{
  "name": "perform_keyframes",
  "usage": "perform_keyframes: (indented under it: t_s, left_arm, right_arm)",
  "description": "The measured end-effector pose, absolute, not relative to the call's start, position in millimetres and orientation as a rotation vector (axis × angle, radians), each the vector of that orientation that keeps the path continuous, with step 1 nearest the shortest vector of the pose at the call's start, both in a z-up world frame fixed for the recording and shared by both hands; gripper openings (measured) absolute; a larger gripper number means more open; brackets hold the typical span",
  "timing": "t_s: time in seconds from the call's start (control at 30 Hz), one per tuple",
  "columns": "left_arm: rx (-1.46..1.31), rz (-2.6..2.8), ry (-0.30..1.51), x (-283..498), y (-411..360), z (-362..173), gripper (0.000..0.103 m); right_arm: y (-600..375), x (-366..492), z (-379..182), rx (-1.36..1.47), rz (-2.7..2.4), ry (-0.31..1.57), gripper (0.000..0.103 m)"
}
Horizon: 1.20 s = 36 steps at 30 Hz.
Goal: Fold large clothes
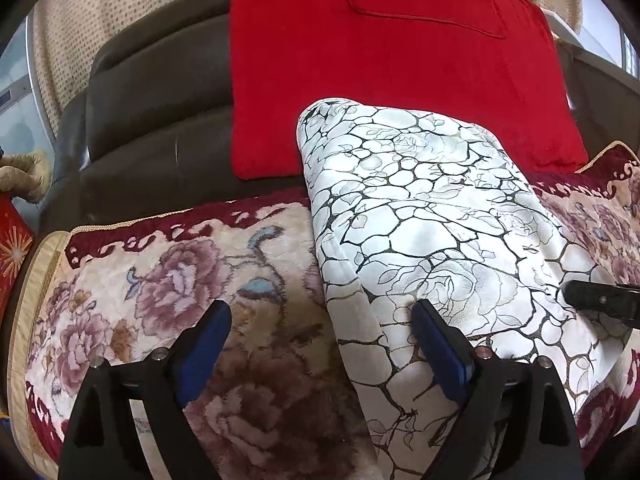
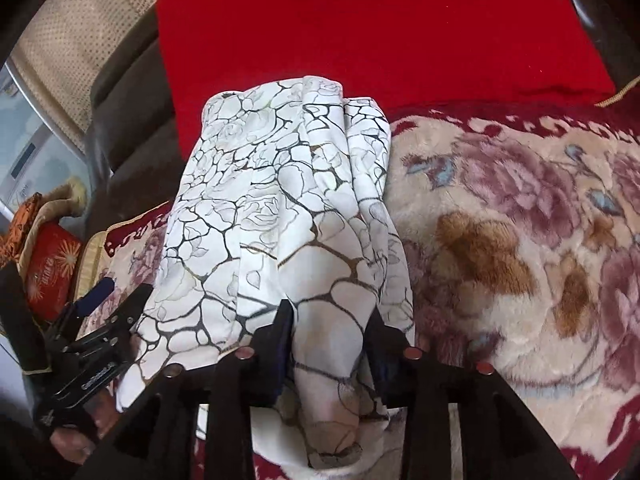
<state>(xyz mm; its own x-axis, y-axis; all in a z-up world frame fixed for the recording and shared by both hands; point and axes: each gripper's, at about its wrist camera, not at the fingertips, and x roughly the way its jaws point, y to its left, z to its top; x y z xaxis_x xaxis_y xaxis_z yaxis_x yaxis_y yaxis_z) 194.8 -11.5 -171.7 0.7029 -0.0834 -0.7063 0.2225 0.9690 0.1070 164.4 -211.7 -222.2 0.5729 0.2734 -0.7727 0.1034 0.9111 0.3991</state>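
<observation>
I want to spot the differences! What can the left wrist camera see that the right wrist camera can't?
Only the left wrist view shows the open left tongs straddling the left edge of the white folded garment with black crackle lines.

Only the right wrist view shows the right tongs with a bunch of that garment between them, and a round red tin at the left edge.

Both show the red knitted cloth and the plush flowered sofa cover.

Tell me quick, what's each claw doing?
Left claw: open, holding nothing.
Right claw: closed on a bunch of the white patterned cloth.
</observation>
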Motion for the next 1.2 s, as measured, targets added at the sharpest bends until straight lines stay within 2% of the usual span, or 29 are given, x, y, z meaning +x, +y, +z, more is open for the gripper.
perform_keyframes:
  t_s: [0.07, 0.13, 0.3, 0.63, 1.2]
  left_arm:
    - [0.188, -0.167, 0.775, 195.0, -11.0, -171.6, 0.092]
    - [0.18, -0.165, 0.78, 195.7, -9.7, -171.4, 0.092]
    - [0.176, -0.163, 0.782, 194.8, -10.4, -170.4, 0.092]
    - [0.172, -0.166, 0.779, 195.8, -9.6, -171.0, 0.092]
    - [0.153, -0.156, 0.777, 201.2, -9.4, -174.2, 0.093]
  right_arm:
    - [-208.7, 160.9, -215.3, 0.422, 0.098, 0.974, 0.04]
    - [-210.0, 156.2, -205.5, 0.418, 0.079, 0.981, 0.054]
    - [-209.5, 146.0, -173.3, 0.353, 0.031, 0.915, 0.059]
    - [-174.3, 154.2, -159.1, 0.158, -0.03, 0.871, 0.059]
    - [-165.3, 152.9, -150.7, 0.052, -0.087, 0.825, 0.059]
